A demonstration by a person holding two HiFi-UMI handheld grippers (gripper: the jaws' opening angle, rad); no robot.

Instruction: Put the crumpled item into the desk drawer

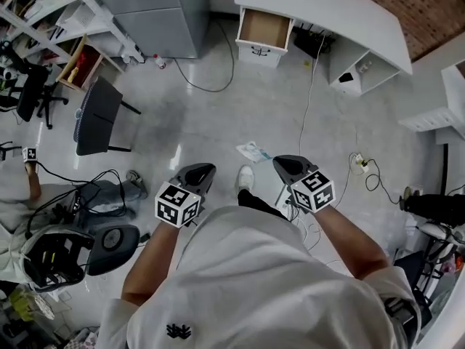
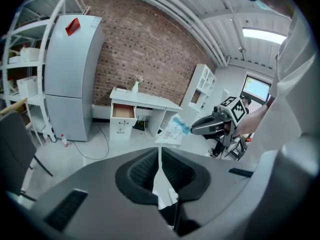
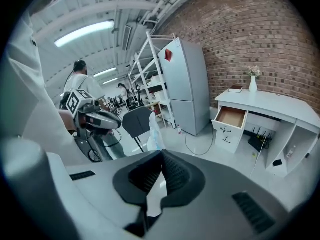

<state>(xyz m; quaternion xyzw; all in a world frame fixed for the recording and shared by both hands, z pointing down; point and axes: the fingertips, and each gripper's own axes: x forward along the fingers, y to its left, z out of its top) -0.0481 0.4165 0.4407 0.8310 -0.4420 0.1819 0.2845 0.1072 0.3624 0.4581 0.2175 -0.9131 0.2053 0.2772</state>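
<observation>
Right gripper [image 1: 280, 163]: black two-jaw tongs with a marker cube, clenched on the crumpled item [image 1: 254, 151], a thin white sheet with blue patches. The pinch is at one edge, and the rest of the sheet stands free past the jaw tips.
Item location: in the air at the right gripper's tip, over the glossy grey floor [image 1: 218, 122], and not in the drawer yet.
Left gripper [image 1: 206, 170]: same build, pressed closed on nothing. It sits at 9 o'clock of the right gripper. It is probably parked, since one grip is enough for so light a thing.
Drawer [image 1: 263, 29]: brown-bottomed pull-out in the white desk [image 1: 341, 9], at 12 o'clock in the head view and well apart from the person. It is already pulled out, so no opening step looks necessary.
Stage (judgement): carrying. The approach and drop remain.
Route: a black cable [image 1: 211, 86] loops on the floor at 11 o'clock, near the grey refrigerator [image 1: 156, 9].
Risk (judgement): an edge pinch on thin sheet may slip.
</observation>
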